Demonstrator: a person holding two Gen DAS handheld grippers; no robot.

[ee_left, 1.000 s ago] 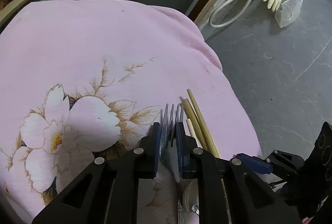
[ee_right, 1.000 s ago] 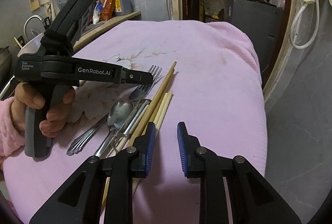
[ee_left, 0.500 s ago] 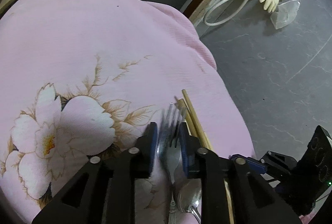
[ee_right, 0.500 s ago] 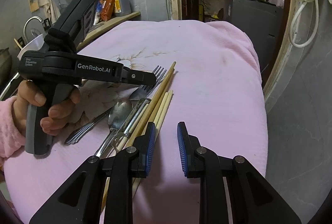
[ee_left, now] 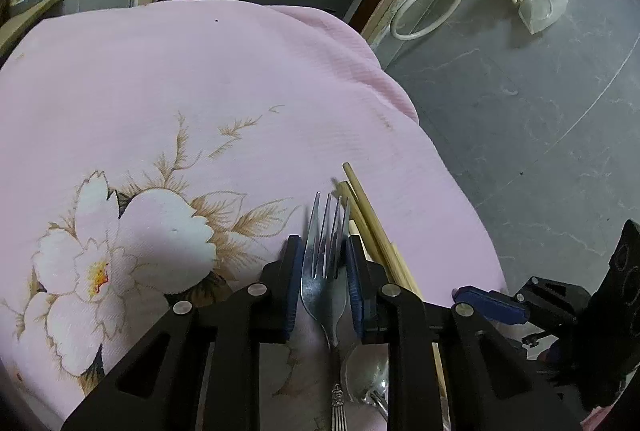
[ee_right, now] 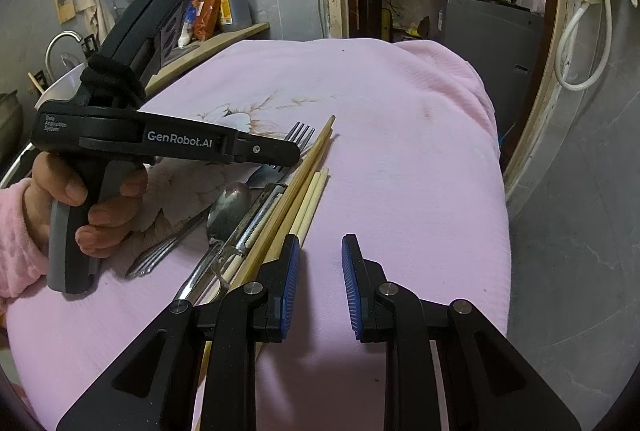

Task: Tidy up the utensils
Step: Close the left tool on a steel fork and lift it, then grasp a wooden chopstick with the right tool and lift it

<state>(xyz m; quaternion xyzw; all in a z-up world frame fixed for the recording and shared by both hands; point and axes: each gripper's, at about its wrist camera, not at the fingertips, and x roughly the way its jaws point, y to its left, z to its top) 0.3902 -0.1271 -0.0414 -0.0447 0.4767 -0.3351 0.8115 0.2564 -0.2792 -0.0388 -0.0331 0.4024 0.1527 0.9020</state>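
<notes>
Lying on the pink floral cloth [ee_left: 240,79], the silver metal fork [ee_left: 323,271] runs lengthwise with its tines pointing away, just beside the wooden chopsticks [ee_left: 370,223]. The left gripper [ee_left: 323,273] straddles it, jaws closing. The right gripper [ee_right: 320,283] hovers parted, empty.

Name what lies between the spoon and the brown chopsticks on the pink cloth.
A metal utensil with a toothed edge lies between the spoon and the brown chopsticks; the right wrist view shows it.
</notes>
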